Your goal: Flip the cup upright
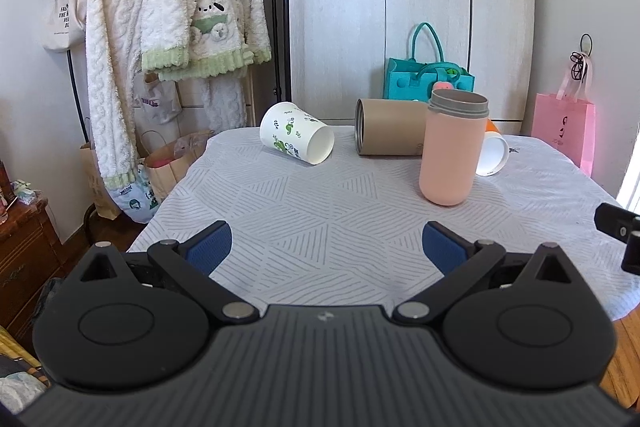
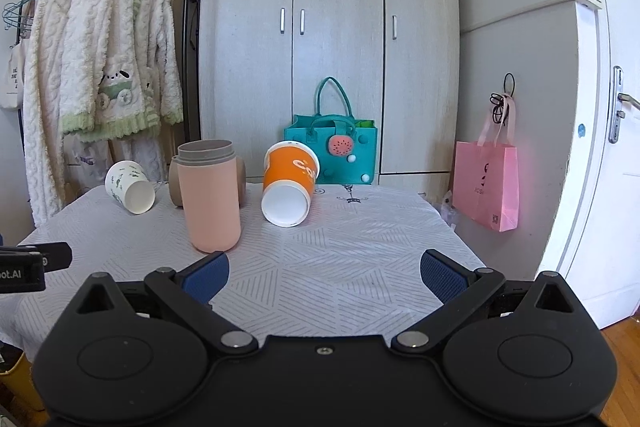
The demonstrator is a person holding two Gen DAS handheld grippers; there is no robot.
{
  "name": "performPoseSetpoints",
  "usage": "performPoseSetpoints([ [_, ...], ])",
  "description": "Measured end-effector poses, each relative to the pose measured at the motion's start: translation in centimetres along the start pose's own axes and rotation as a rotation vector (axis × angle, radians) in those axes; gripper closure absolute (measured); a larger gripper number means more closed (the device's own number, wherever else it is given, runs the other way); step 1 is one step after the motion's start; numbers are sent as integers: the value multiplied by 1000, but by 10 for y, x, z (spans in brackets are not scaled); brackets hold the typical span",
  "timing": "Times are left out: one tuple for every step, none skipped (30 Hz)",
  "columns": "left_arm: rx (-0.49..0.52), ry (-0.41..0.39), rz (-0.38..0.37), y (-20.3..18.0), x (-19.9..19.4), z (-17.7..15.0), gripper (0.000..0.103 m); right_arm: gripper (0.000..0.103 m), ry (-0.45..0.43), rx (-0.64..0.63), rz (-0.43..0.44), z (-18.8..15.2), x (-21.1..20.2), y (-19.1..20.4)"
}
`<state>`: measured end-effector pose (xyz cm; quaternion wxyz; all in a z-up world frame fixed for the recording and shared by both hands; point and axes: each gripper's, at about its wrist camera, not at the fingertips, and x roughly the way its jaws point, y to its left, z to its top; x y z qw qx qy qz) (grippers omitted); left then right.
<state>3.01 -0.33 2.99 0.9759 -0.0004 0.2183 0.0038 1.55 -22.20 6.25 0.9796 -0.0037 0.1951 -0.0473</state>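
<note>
cups lying sideways, both grippers waiting wide

left wrist view: the leaf-print paper cup (image 1: 297, 133) is lying on its side at the table's (image 1: 320, 211) far left, mouth facing near-right. the left gripper (image 1: 326, 247) is hovering wide and empty; best squeezing the sidewall lightly.

right wrist view: the orange cup (image 2: 289, 183) is lying mouth-forward beside the upright pink tumbler (image 2: 209, 195). the right gripper (image 2: 324, 277) is gaping wide; approach should be avoiding the tumbler.

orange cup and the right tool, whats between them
Only bare tablecloth, seen in the right wrist view, lies between the orange cup and the open right tool.
</note>
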Motion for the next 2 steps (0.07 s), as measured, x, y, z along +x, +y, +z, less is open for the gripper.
performPoseSetpoints([
  [-1,0,1,0,0,0,0,0,0,-1,0,0,0,0],
  [-1,1,1,0,0,0,0,0,-1,-1,0,0,0,0],
])
